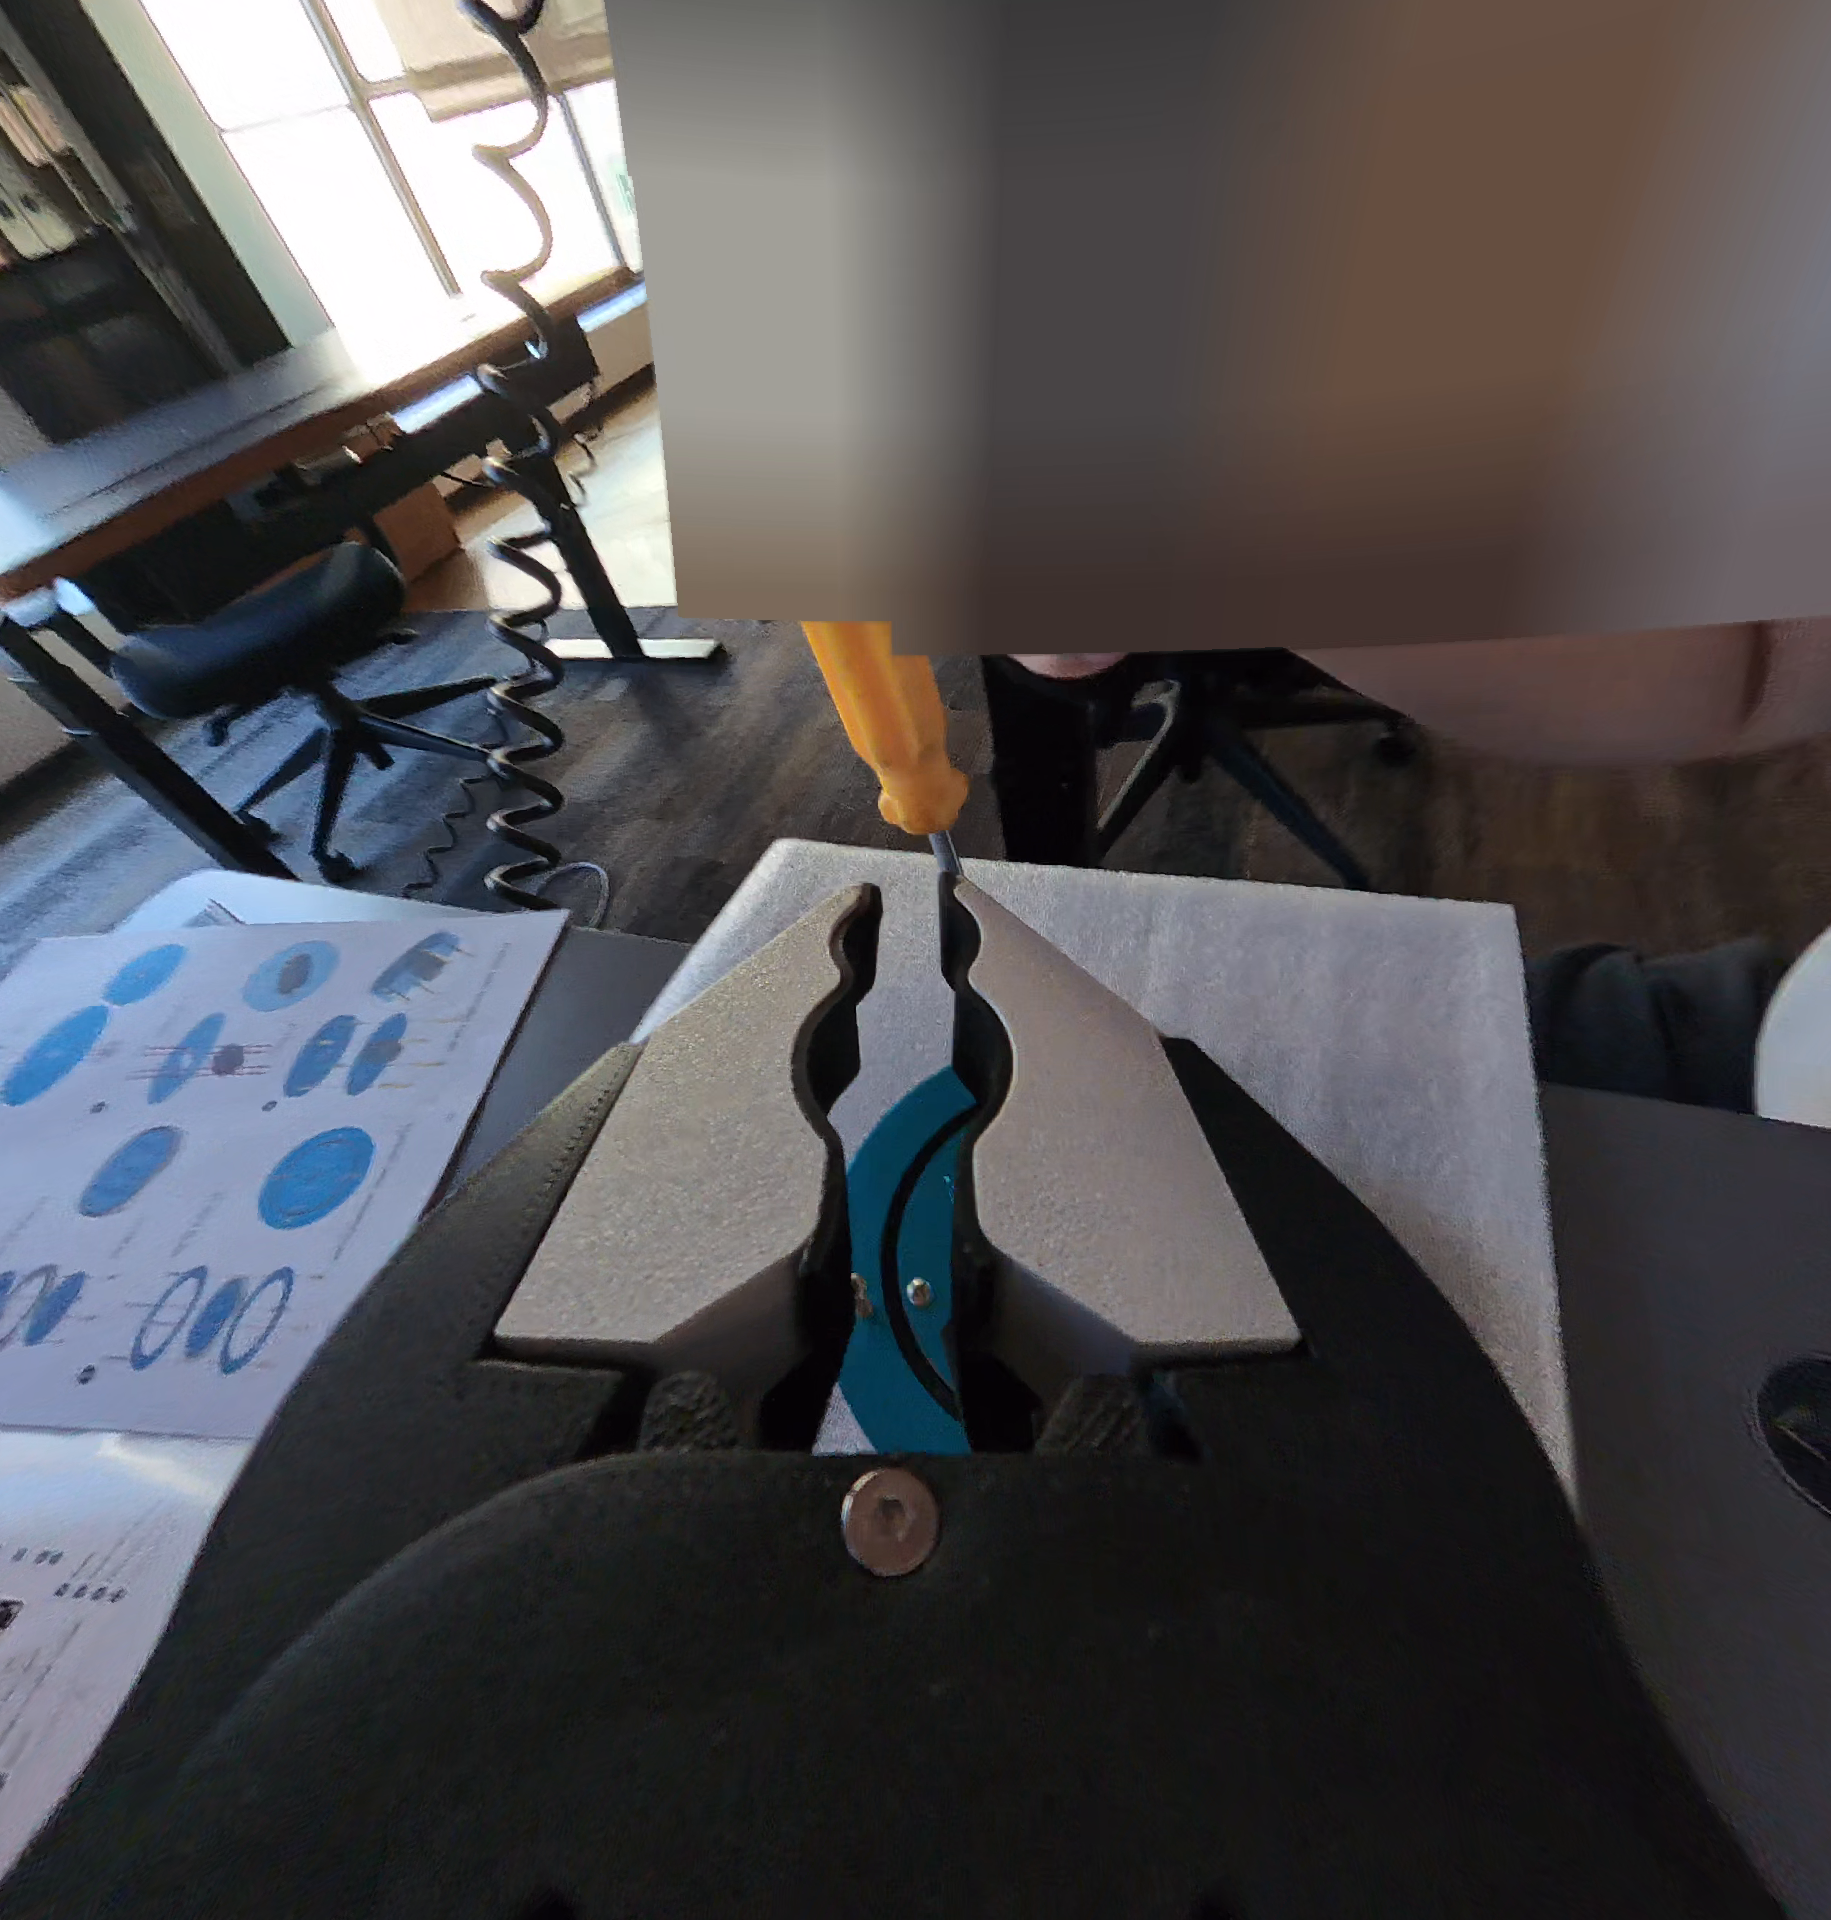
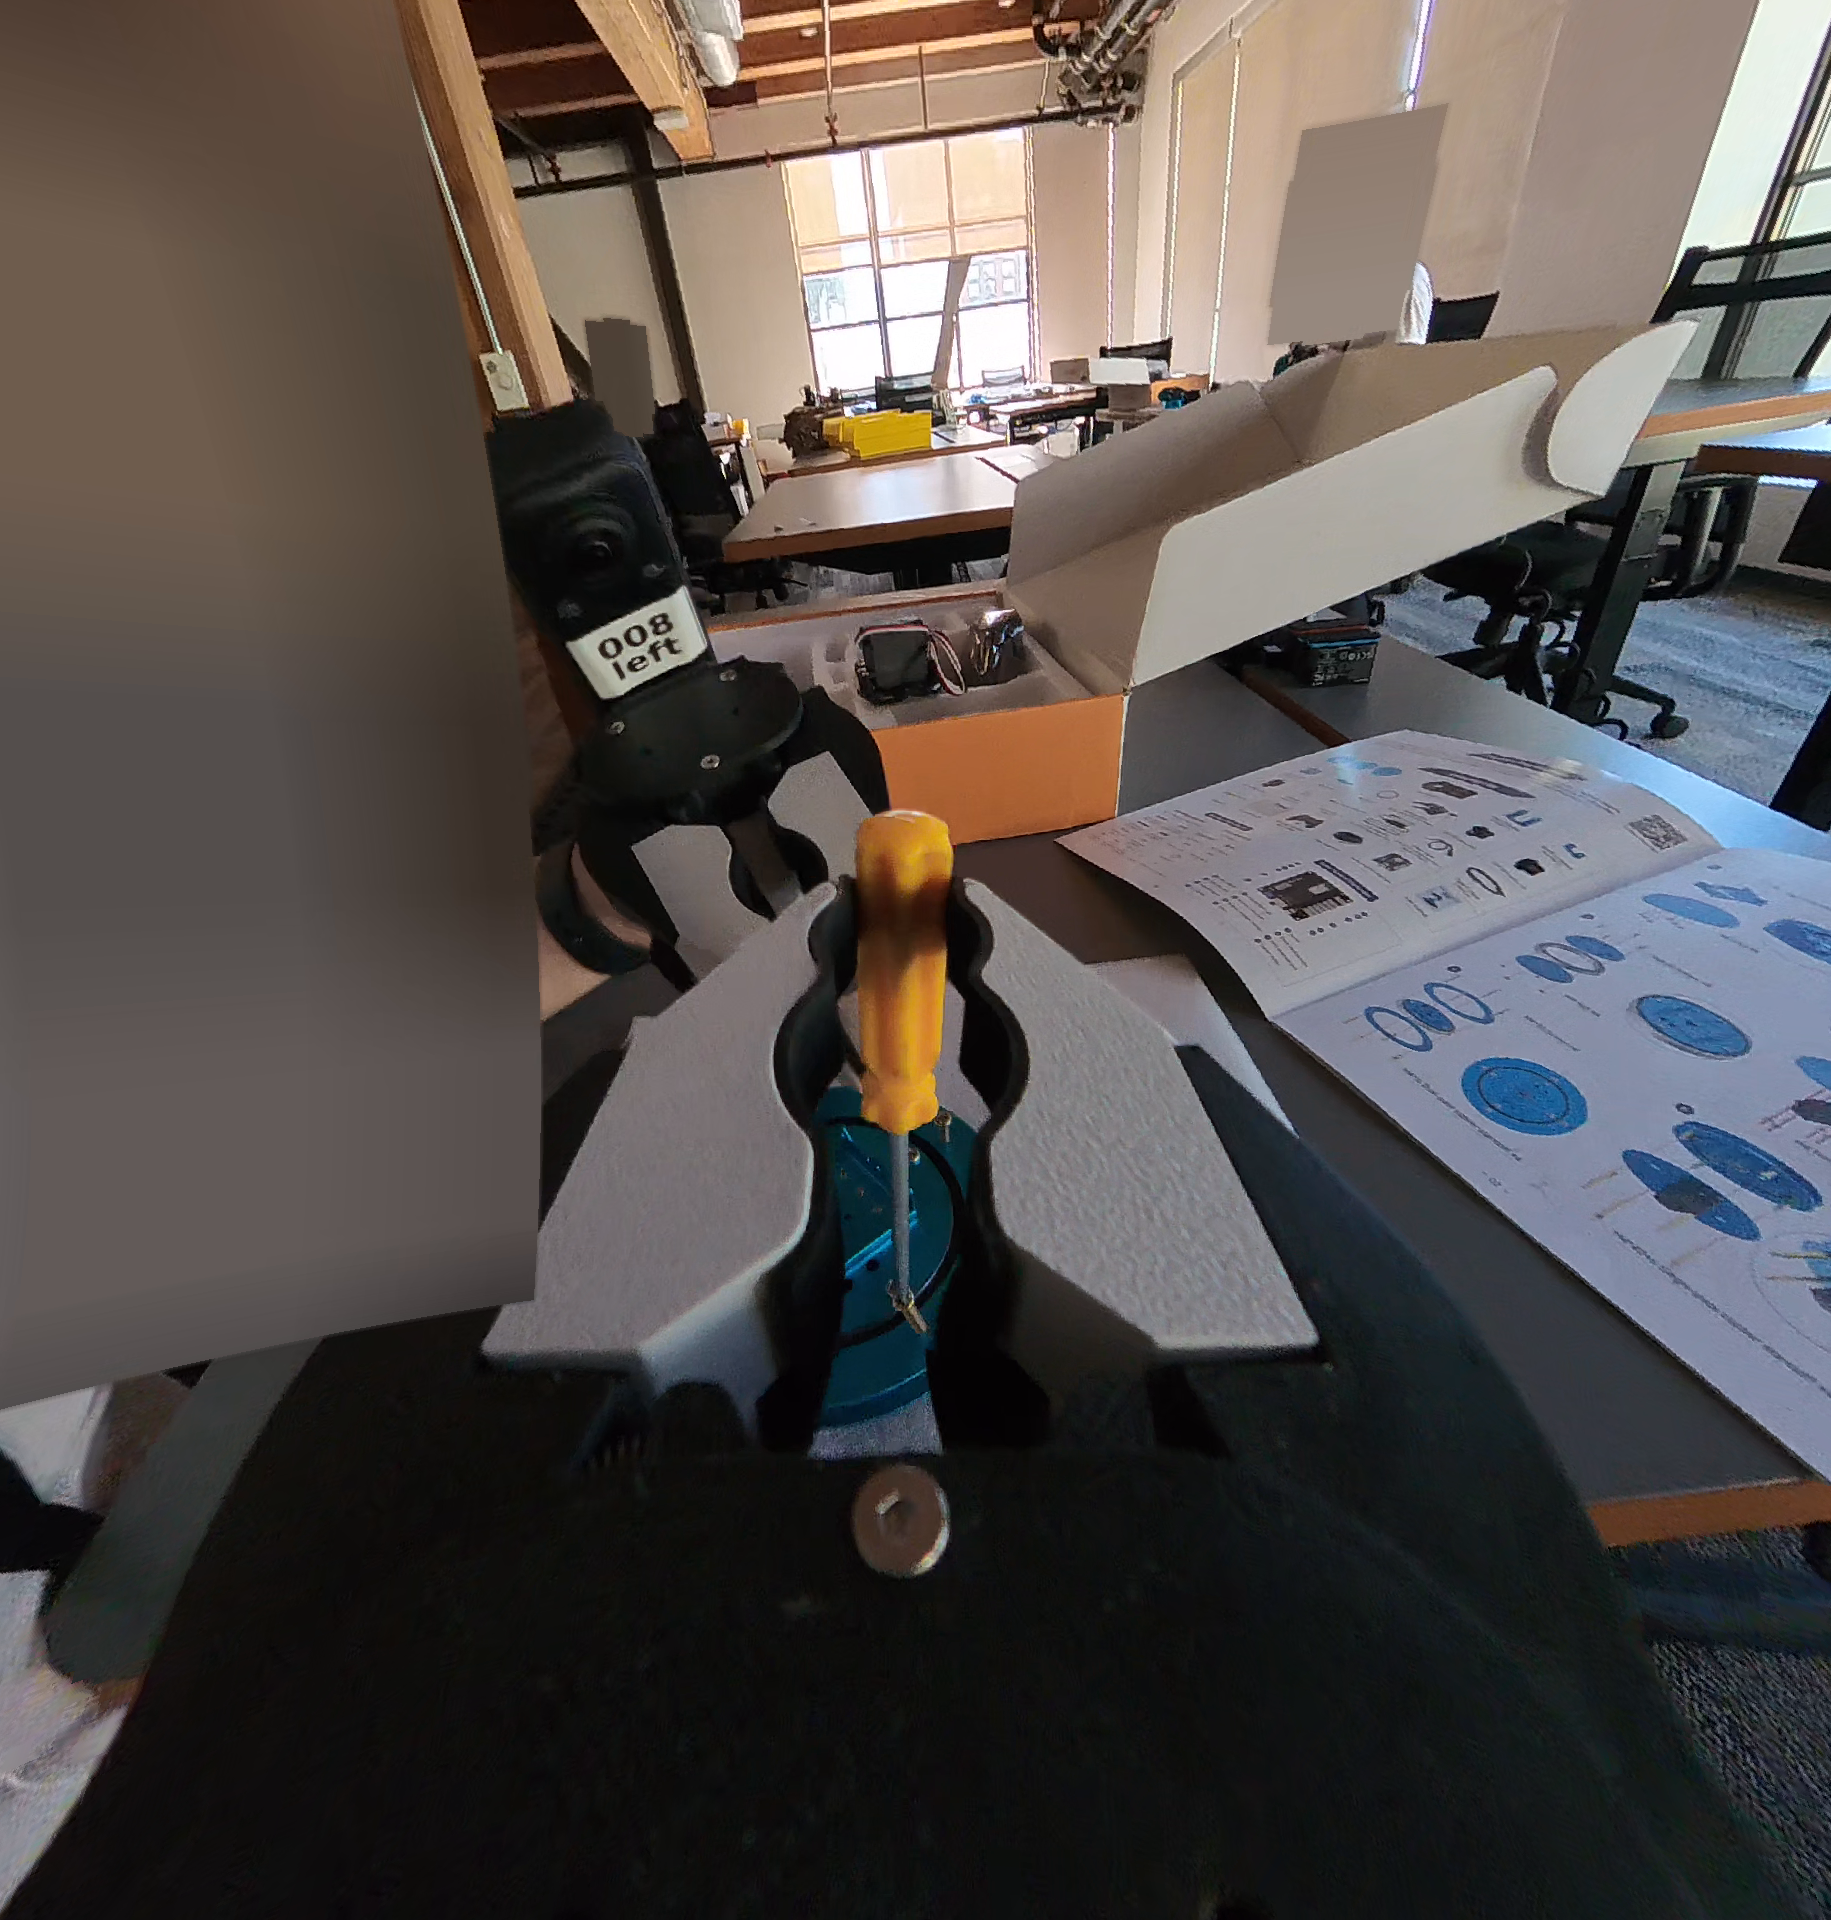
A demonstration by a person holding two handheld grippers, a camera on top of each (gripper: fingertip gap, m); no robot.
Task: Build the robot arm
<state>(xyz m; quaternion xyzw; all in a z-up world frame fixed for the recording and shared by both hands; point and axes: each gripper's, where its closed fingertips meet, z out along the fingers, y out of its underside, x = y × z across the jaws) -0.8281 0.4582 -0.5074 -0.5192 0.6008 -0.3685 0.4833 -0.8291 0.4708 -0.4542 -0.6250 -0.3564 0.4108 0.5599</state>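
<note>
Two grippers meet over a round teal metal disc (image 2: pixel 875 1288) on white foam (image 1: pixel 1306 997).
The right gripper (image 2: pixel 900 914) pinches the yellow-handled screwdriver (image 2: pixel 898 987) upright at frame centre, tip down on the disc. The left gripper (image 1: pixel 916 899) hangs over the disc, fingers slightly parted; whether they touch it is hidden. The open instruction booklet (image 2: pixel 1513 987) lies at right, near the table edge; blur covers the left.

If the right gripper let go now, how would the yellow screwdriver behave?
The screwdriver stands nearly upright on a thin shaft over the blue disc, so it would probably topple. Its rounded handle looks apt to roll. It looks rigid, likely light plastic, in the right gripper.
</note>
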